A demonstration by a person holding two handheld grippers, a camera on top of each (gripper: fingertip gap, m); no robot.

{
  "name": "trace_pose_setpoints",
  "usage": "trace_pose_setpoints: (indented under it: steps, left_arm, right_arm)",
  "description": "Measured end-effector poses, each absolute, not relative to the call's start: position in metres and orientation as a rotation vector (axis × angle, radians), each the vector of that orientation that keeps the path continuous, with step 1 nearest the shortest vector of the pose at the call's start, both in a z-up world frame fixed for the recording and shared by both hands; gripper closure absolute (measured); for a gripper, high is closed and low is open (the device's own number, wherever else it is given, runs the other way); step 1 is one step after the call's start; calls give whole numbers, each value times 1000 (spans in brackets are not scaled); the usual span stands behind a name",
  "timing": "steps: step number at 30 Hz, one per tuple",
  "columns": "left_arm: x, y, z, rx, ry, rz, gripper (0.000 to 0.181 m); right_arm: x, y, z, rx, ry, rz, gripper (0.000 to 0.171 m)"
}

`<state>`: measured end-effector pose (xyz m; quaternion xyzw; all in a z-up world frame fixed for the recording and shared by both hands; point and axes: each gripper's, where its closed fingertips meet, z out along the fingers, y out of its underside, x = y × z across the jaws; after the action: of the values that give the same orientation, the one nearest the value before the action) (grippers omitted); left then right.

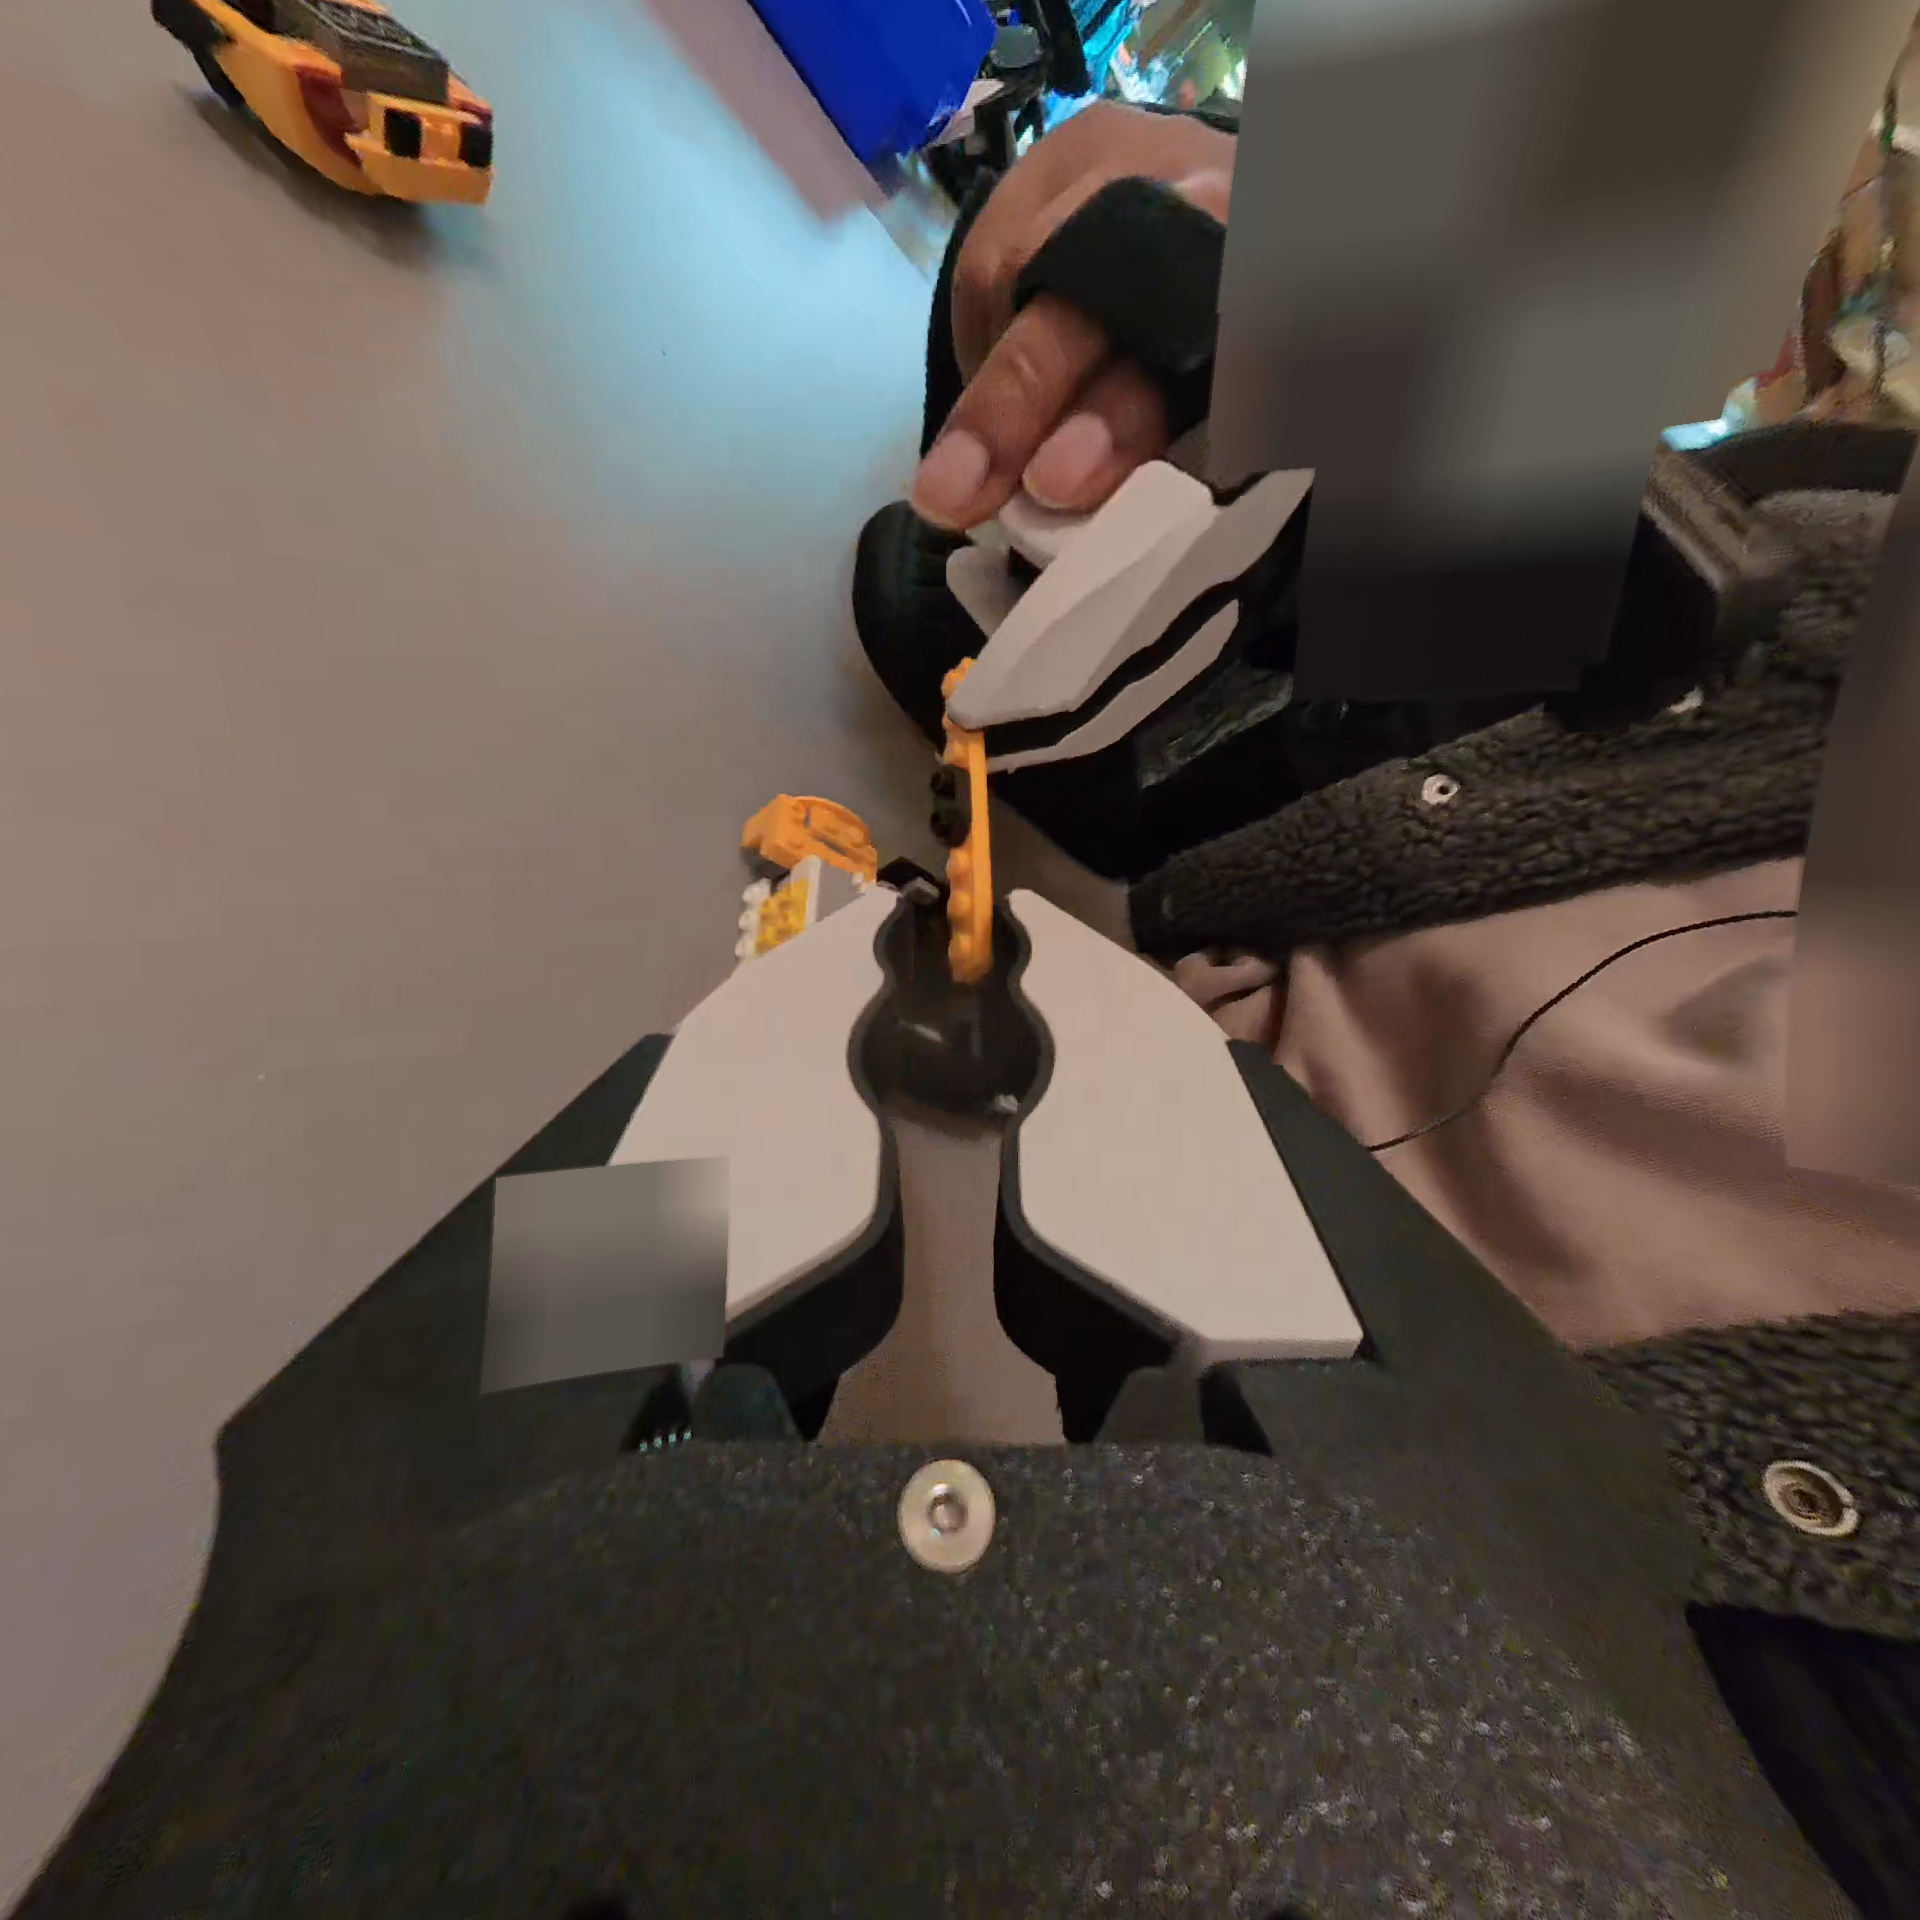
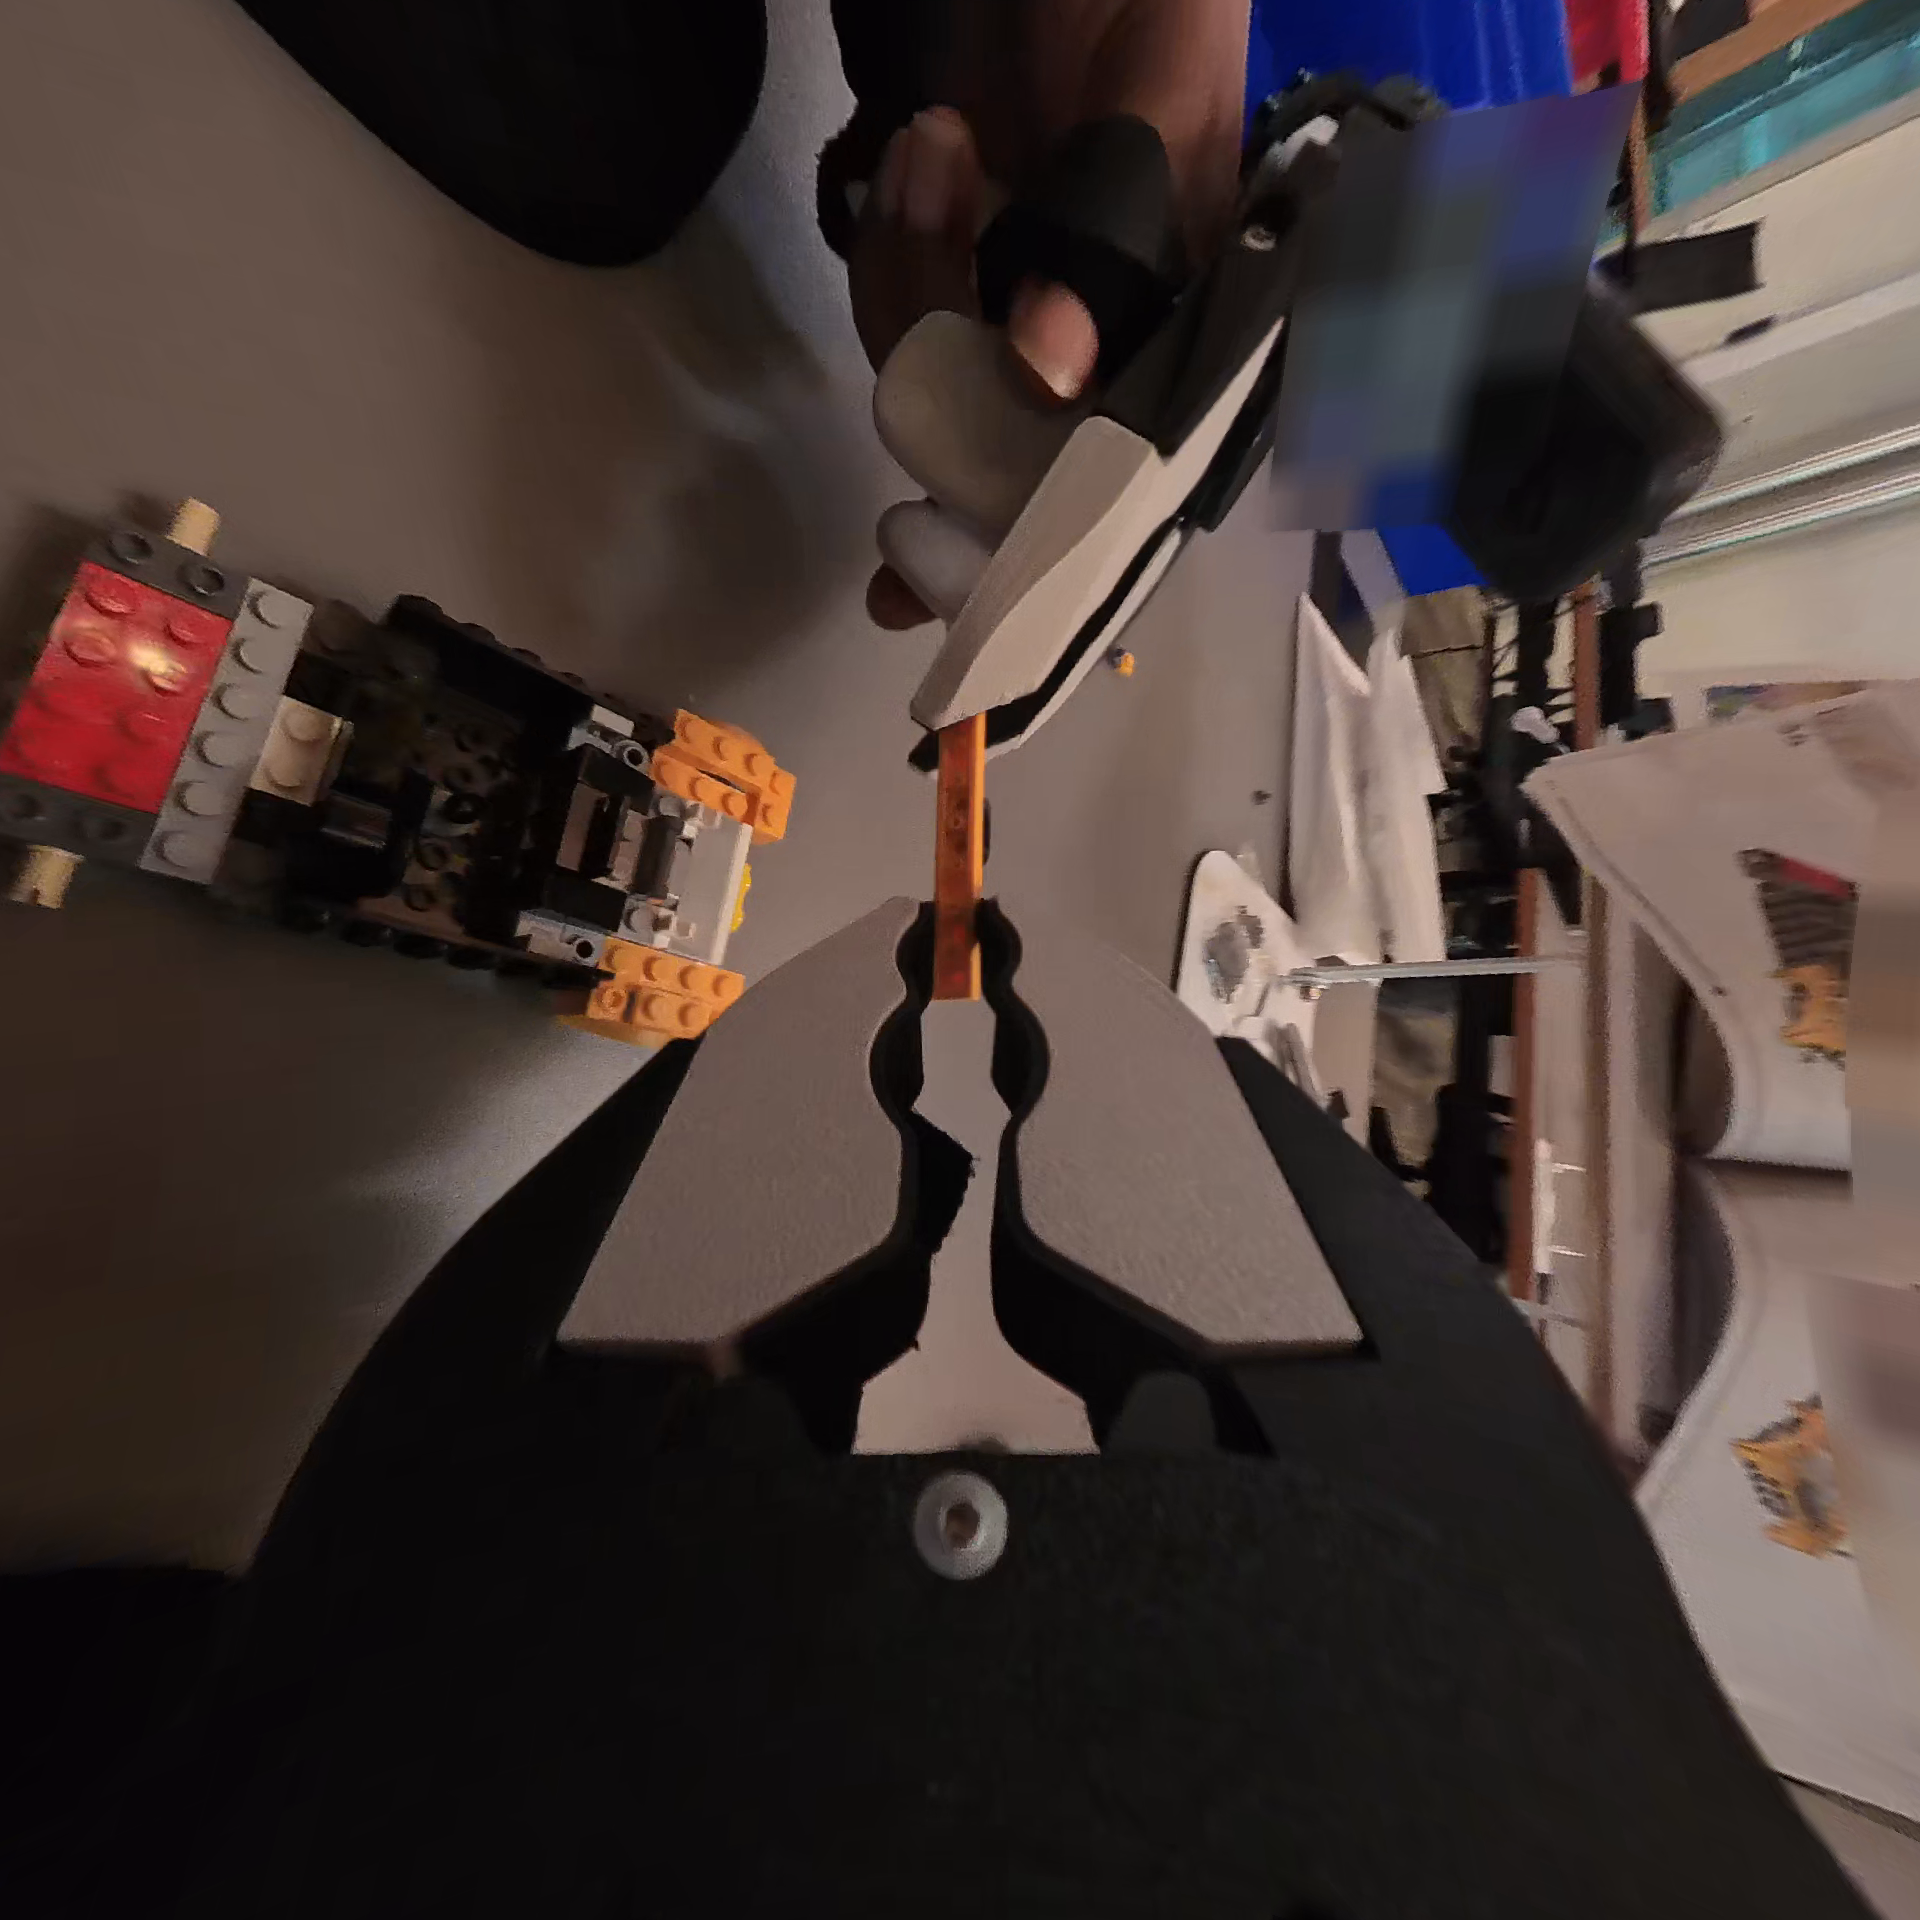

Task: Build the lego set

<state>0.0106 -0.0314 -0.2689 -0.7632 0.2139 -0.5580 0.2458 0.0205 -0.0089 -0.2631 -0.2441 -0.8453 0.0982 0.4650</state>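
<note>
Here, at frame centre, both the left gripper (image 1: 951, 914) and right gripper (image 2: 951, 925) pinch opposite ends of a thin, light, stiff orange plate (image 1: 968, 831), best gripped by its flat faces.

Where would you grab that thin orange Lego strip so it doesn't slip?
By its ends, squeezing the flat faces. The orange strip is long and thin, so each gripper comes in lengthwise from an opposite end: the left gripper pinches one end, the right gripper the other. Gripping the narrow edges would probably let it twist.
</note>
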Motion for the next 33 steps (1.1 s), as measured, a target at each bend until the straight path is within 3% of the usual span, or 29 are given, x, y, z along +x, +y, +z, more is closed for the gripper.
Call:
trace_pose_setpoints:
  steps: [8,13,17,23,33]
  left_arm:
    - [10,-31,-264,-2033,614,-1481,174]
    - [5,-25,-269,-1889,980,-862,174]
    - [0,-12,-276,-1745,1193,-295,174]
    - [3,-10,-281,-1609,1328,13,174]
    - [5,-9,-283,-1588,1356,40,174]
  right_arm:
    - [20,-8,-258,-560,-2014,207,164]
    - [29,-10,-252,-1130,-2002,888,150]
    - [36,-7,-246,-1431,-2000,1326,150]
    - [35,-2,-274,-1496,-2099,1164,153]
    - [28,-1,-279,-1446,-2143,1066,164]
